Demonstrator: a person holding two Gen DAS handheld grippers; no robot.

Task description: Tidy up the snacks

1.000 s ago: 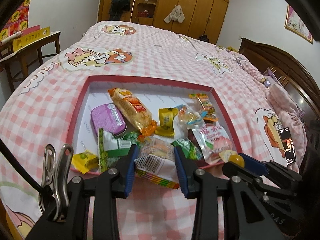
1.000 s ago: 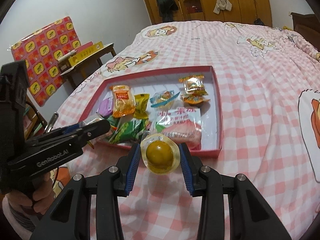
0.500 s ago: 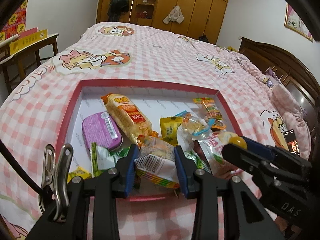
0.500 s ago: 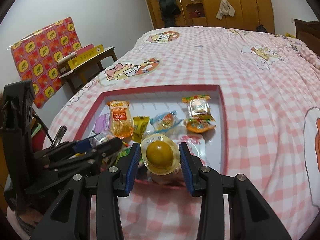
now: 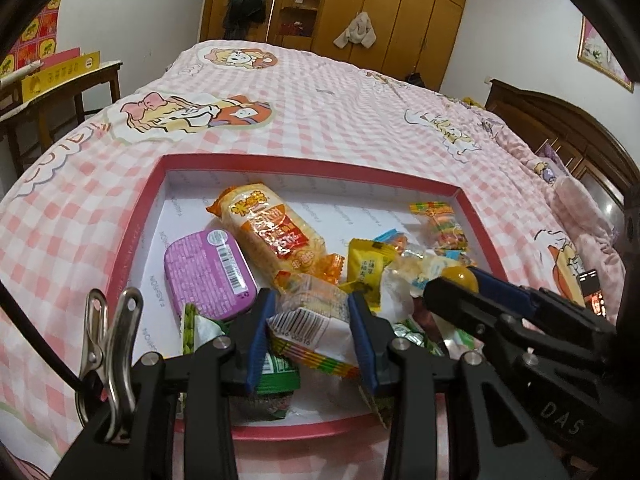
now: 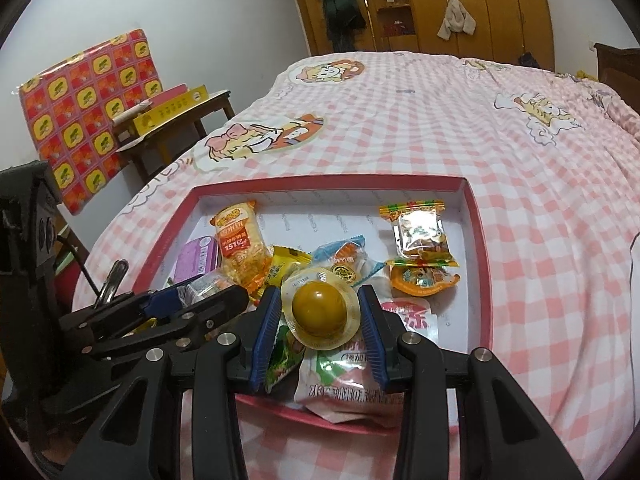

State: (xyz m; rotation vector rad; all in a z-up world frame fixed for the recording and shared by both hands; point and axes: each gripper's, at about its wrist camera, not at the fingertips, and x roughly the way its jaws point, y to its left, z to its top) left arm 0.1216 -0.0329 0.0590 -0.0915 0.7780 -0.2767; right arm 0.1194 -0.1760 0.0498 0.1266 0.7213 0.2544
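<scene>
A red-rimmed white tray lies on the pink checked bed and holds several snack packs. My left gripper is shut on a clear snack pack with a barcode, held over the tray's near part. My right gripper is shut on a round yellow jelly cup, held over the tray's near edge. The right gripper also shows in the left wrist view, and the left one in the right wrist view. An orange rice-cracker pack and a purple tin lie in the tray.
The bed's pink checked cover stretches beyond the tray. A wooden side table with yellow boxes stands left of the bed. A dark wooden headboard is on the right. Wardrobes line the far wall.
Both grippers have moved forward over the tray with their snacks still held. The tray now fills more of both views.
</scene>
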